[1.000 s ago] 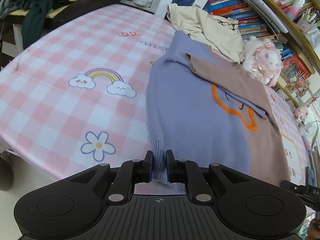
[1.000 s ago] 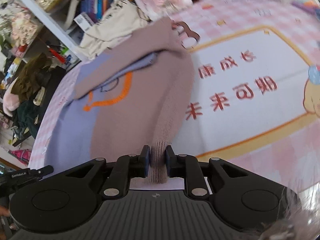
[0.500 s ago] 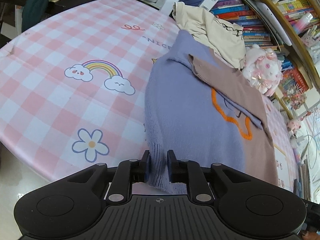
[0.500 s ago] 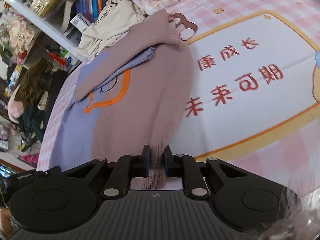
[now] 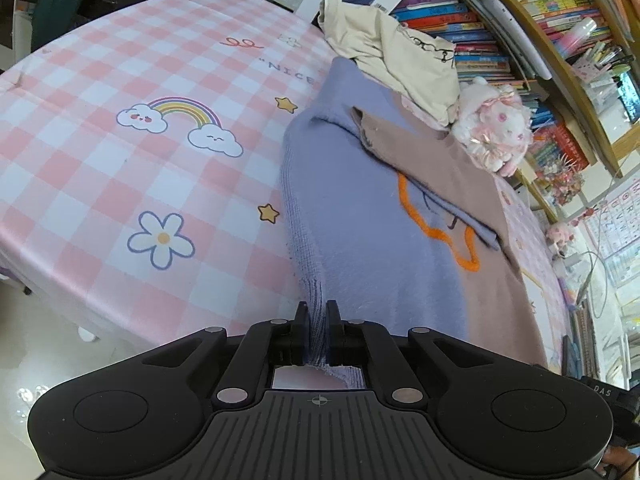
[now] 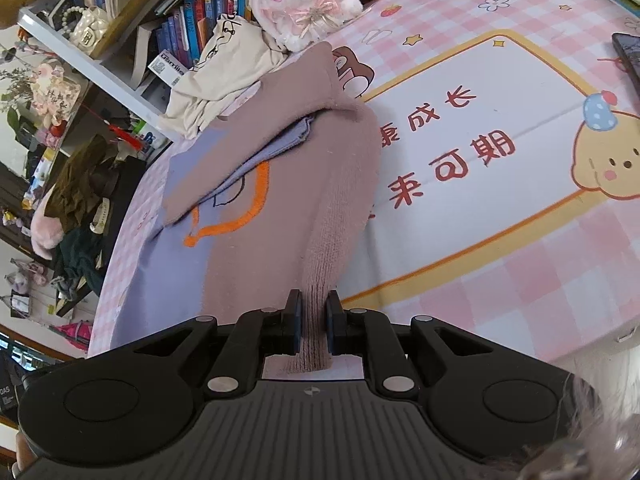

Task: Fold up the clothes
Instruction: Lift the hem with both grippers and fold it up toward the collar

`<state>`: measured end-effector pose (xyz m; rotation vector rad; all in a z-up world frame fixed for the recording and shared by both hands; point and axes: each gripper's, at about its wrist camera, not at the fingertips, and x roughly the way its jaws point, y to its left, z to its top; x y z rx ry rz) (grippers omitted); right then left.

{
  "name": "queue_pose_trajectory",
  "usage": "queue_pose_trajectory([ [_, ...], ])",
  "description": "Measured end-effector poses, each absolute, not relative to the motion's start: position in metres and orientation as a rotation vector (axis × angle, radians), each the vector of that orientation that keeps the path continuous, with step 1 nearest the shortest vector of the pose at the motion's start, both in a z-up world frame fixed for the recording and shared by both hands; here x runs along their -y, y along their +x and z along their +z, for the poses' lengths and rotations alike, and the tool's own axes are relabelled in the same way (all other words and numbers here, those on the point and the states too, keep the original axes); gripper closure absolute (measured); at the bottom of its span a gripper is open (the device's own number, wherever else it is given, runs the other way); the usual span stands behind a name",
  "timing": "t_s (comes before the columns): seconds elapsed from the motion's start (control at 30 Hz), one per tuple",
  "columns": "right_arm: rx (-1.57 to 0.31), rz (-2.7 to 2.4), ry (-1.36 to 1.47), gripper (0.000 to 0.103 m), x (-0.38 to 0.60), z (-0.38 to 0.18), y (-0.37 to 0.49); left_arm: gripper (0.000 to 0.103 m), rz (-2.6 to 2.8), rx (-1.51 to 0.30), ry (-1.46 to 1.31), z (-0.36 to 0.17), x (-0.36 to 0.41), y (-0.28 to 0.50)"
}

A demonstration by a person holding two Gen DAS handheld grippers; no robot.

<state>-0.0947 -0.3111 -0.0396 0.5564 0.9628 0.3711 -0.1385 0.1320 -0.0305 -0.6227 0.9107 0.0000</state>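
A knit sweater (image 5: 372, 224), half lavender and half dusty pink with an orange star outline, lies on the table with both sleeves folded across its chest. My left gripper (image 5: 318, 316) is shut on the lavender corner of its ribbed hem, lifted off the table. My right gripper (image 6: 313, 308) is shut on the pink corner of the hem of the sweater (image 6: 280, 216), also lifted. The fabric stretches from each gripper back toward the collar.
A cream garment (image 5: 400, 48) lies crumpled behind the sweater by a bookshelf (image 5: 500, 12). A pink plush rabbit (image 6: 308, 0) sits at the table's back edge. The pink checked tablecloth (image 5: 120, 152) spreads to the left; a printed mat (image 6: 500, 152) and a phone (image 6: 628, 56) lie to the right.
Both grippers have lifted and carried the hem forward toward the collar; the table and sweater look closer and the near table edge has dropped away below.
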Motion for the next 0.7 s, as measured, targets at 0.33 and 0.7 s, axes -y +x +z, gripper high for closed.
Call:
queue_pose_trajectory([
  [0.33, -0.980, 0.384, 0.574, 0.092, 0.324, -0.042, -0.123, 0.098, 0.004, -0.919, -0.646, -0.028, -0.127, -0.165],
  [0.7, -1.018, 0.400, 0.622, 0.092, 0.338, -0.044, -0.140, 0.099, 0.021, -0.923, -0.697, -0.028, -0.123, -0.184],
])
